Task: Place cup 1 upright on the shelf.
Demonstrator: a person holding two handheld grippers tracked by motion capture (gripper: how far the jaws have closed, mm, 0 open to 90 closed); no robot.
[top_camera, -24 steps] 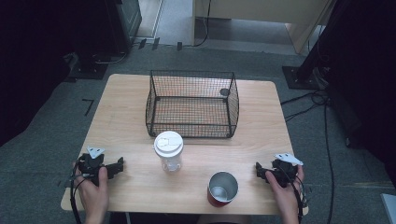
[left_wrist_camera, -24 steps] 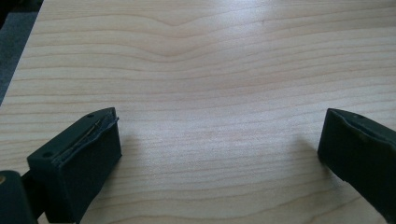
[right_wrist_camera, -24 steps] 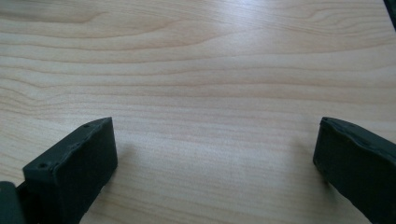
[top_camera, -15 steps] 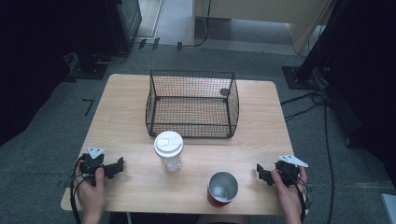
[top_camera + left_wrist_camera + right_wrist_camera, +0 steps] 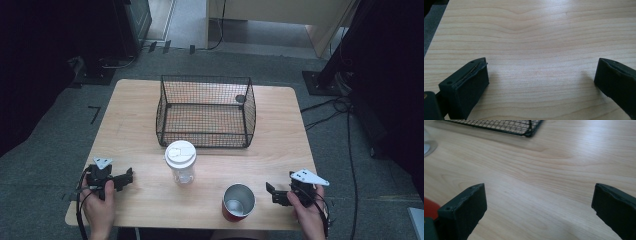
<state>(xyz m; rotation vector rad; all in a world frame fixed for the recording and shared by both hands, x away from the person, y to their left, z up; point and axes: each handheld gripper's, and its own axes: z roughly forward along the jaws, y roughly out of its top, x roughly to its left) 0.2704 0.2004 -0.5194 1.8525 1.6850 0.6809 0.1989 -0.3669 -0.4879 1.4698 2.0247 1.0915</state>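
Light wood table on grey carpet, dark gear round the edges, black wire basket at the far middle. Both the left gripper and right gripper gape wide, holding nothing, low over the near corners. Hands grip them from behind, pointing inward. Red cup sits just beside the right one, lidded clear jar mid-table.
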